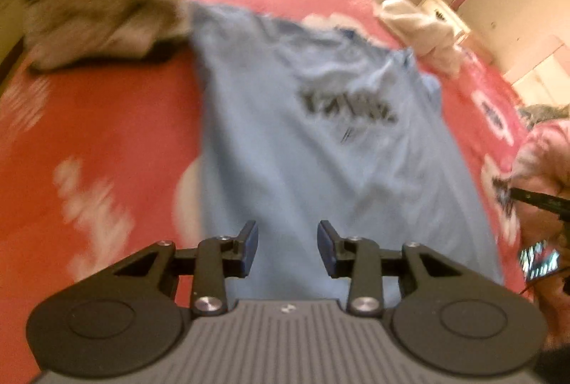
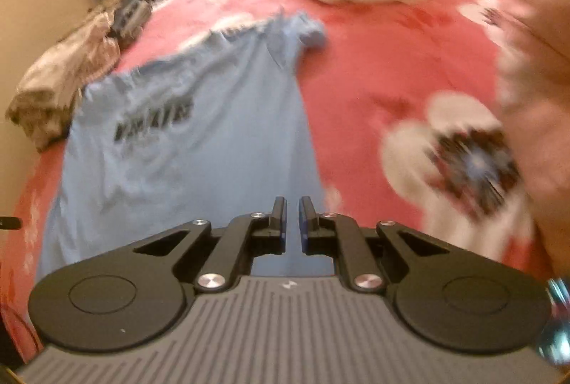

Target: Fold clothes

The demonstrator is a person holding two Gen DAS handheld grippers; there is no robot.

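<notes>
A bed carries everything, covered by a red bedspread (image 1: 107, 120) printed with large white flowers with dark centres. A light blue T-shirt (image 1: 320, 152) with dark lettering on its chest lies spread flat on it. In the left wrist view a rumpled grey-beige garment (image 1: 103, 6) lies heaped touching the T-shirt's upper left corner, and a cream-white crumpled cloth (image 1: 416, 31) lies just beyond its upper right. Both views are blurred.

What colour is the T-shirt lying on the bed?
Light blue, with dark blurred lettering on the chest. The T-shirt shows best in the left wrist view.
</notes>
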